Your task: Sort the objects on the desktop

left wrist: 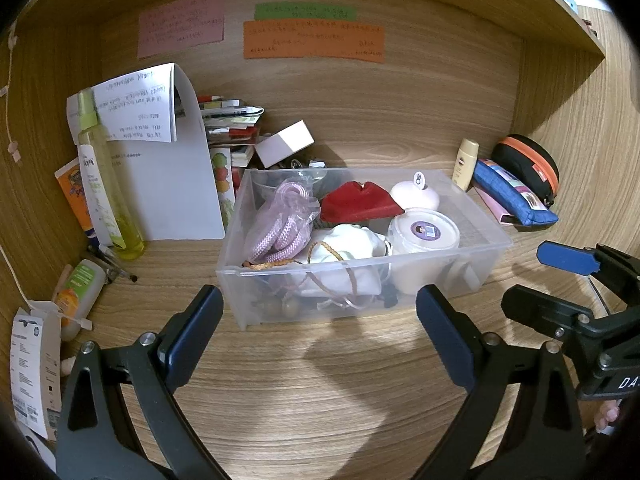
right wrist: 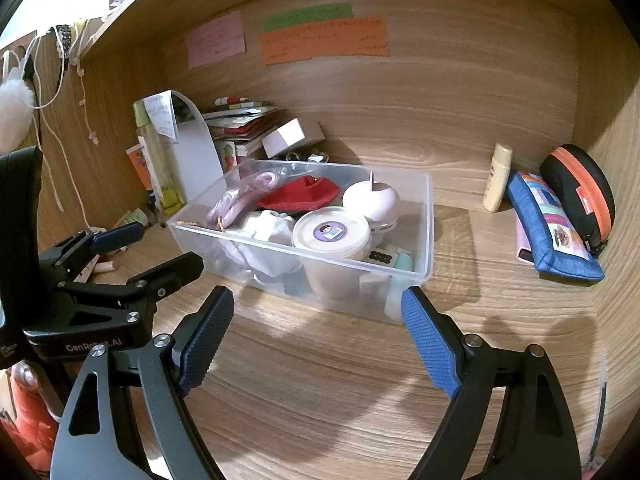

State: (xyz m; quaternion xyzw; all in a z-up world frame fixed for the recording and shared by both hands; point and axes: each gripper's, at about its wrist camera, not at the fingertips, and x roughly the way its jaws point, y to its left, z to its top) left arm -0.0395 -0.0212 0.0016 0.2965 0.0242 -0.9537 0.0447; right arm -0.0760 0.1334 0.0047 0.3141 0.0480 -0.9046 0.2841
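A clear plastic bin stands mid-desk and also shows in the right wrist view. It holds a pink rope in a bag, a red pouch, a white round tub, a pale pink round object and white cloth. My left gripper is open and empty just in front of the bin. My right gripper is open and empty in front of the bin's right part; it shows at the right in the left view.
At the left stand a yellow-green spray bottle, white papers, an orange tube, stacked books and a white box. At the right lie a cream bottle, a blue pencil case and a black-orange case. Wooden walls enclose the desk.
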